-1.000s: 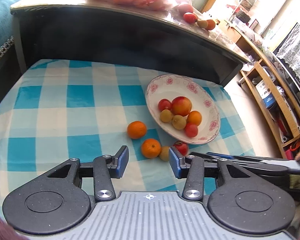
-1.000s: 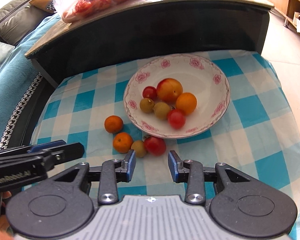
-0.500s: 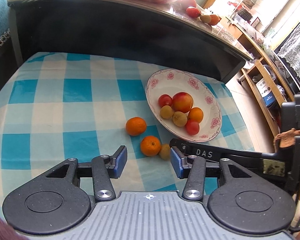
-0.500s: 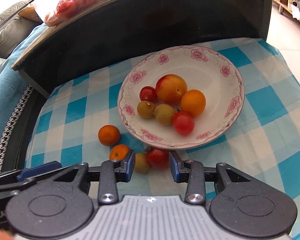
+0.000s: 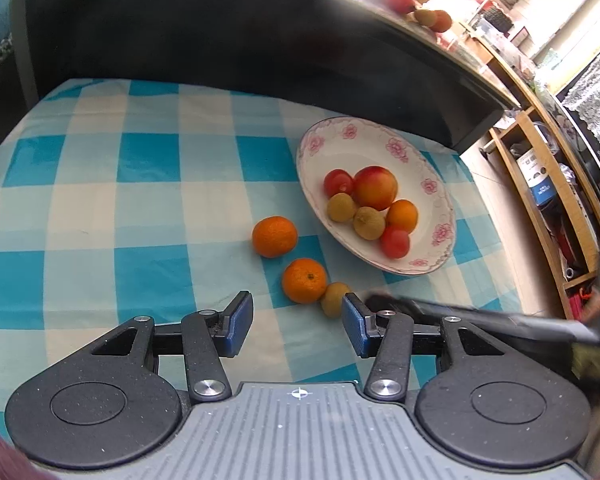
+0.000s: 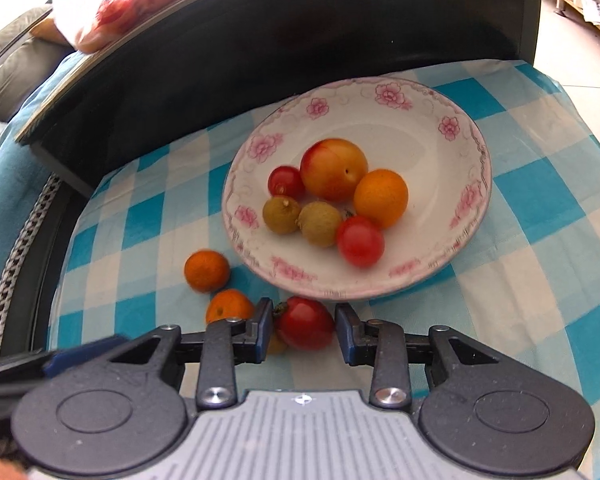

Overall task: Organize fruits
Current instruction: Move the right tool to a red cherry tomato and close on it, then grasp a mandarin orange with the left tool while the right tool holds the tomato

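Tomato (image 6: 305,328) sits on the checked cloth (image 6: 540,240) just outside the plate's (image 6: 476,152) near rim, between the right gripper's (image 6: 303,330) jaws. Those jaws have just been closing; the left pad looks to touch the tomato, but a thin gap shows at the right pad, so not clamped yet. Step in hand: pick this tomato for the plate. Next move, as I read it: finish the squeeze gently (soft skin), lift clear of the rim, set it among the fruit already in the plate. Risk: the small brown fruit (image 5: 334,299) touches the tomato's far side from the plate and may get nudged. Left gripper (image 5: 298,326) hangs released and empty, further from the plate, jaws just opened a bit. Two oranges (image 5: 275,237) (image 5: 304,286) lie loose beside the plate, still to sort. Hard to see: in the left view the tomato is hidden behind the right gripper; in the right view the brown fruit is mostly behind a finger and the nearer orange is part covered.
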Available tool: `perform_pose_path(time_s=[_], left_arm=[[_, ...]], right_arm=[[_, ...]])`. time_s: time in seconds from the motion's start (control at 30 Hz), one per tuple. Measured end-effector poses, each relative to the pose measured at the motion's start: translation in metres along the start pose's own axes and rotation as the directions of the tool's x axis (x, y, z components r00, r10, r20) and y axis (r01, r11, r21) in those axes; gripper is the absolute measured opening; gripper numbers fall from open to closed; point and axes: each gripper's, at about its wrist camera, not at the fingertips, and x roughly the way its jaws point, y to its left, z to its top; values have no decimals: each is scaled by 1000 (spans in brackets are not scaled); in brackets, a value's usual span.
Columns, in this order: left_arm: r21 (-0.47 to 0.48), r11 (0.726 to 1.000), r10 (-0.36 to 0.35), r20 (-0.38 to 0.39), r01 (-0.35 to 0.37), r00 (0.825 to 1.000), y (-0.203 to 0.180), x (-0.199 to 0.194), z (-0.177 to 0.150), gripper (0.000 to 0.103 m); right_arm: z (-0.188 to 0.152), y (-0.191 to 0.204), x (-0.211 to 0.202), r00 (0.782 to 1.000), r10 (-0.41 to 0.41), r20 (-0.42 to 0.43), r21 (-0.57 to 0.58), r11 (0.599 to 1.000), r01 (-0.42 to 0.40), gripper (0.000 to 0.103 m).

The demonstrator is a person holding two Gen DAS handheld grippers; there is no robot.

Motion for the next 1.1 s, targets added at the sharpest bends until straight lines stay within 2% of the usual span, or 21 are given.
perform_pose_path(time_s=[0.17, 0.4, 0.8, 0.9, 0.97, 1.1], left_arm=[[11, 1000, 1, -6, -1, 1000, -3, 2, -3, 57], [-1, 1000, -4, -10, 4, 1000, -1, 8, -3, 58], [114, 993, 40, -4, -40, 999, -22, 45, 2, 56], [104, 994, 31, 8, -32, 999, -22, 49, 3, 58], [92, 995, 32, 19, -34, 999, -20, 47, 5, 52], [48, 999, 14, 26, -15, 1000, -9, 42, 8, 51]], right_arm=[[-14, -6, -16, 999, -19, -44, -65, 998, 16, 32], [-27, -10, -23, 995, 7, -95, -115, 993, -18, 31], [-30, -10, -10, 995, 14, -99, -145, 989, -28, 32], [-31, -13, -13, 995, 17, -95, -144, 989, -30, 32], [-33, -16, -15, 995, 17, -96, -144, 989, -31, 32], [-35, -22, -17, 995, 26, -101, -129, 991, -39, 32]])
